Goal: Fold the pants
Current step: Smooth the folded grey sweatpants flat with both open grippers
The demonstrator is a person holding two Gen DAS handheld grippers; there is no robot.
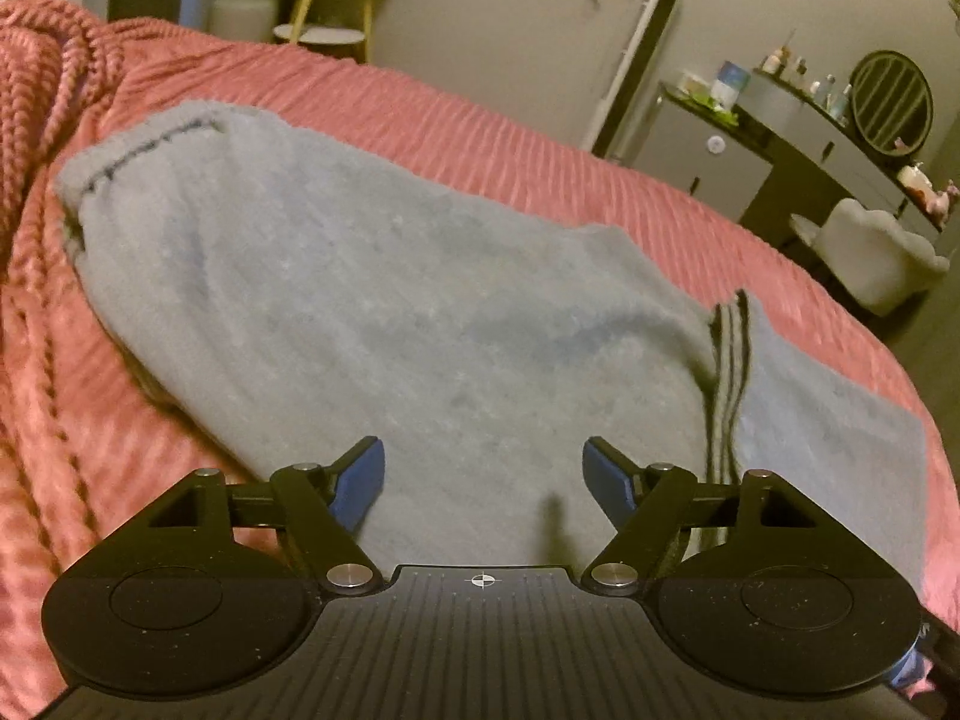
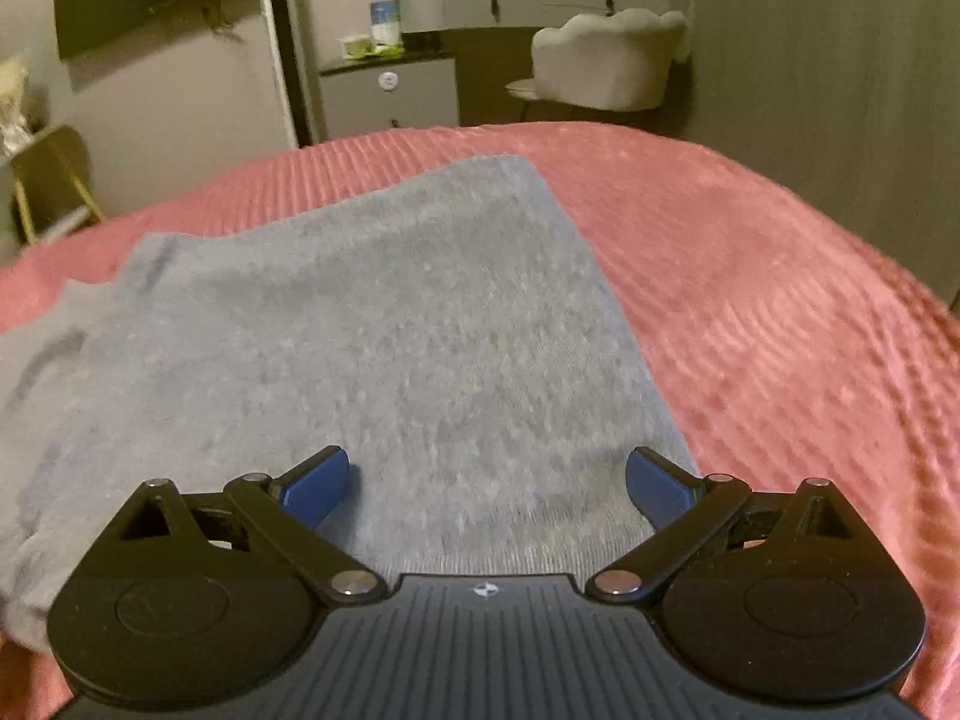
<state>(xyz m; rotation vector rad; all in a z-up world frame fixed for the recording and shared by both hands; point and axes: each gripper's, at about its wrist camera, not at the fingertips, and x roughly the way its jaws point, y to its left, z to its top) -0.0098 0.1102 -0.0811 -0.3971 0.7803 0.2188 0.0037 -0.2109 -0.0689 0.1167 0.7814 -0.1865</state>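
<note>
Left gripper [image 1: 483, 480]: nearest the left wrist camera, jaws spread wide with nothing between the blue pads [image 1: 360, 483]; it hangs released above the cloth, angled downward.
Right gripper [image 2: 487, 489]: jaws spread as wide, blue pads [image 2: 315, 492] bare, nothing grasped; it points down at the cloth from above.
Pants [image 1: 372, 312]: grey-blue, folded into a thick flat bundle that lies on the bed under both grippers.
Pants, far end: in the left wrist view a rounded end with a dark stitched seam [image 1: 150, 150] sits toward the upper left.
Pants, striped band [image 1: 729, 372]: dark and light stripes run along a fold at the right of the left wrist view, with a lower layer of cloth reaching out past it.
Pants, right edge [image 2: 612, 312]: in the right wrist view a straight fold edge runs from the far corner down toward the right pad.
Bedspread [image 2: 750, 312]: pink and ribbed, bare and broad to the right of that edge and beyond the far corner.
Bedspread, bunched part [image 1: 42, 120]: heaped in thick ridges at the left of the left wrist view, close beside the seam end.
Beyond the bed: a white chair [image 2: 606, 60] and a grey dresser [image 2: 510, 0] stand well apart from the pants.
</note>
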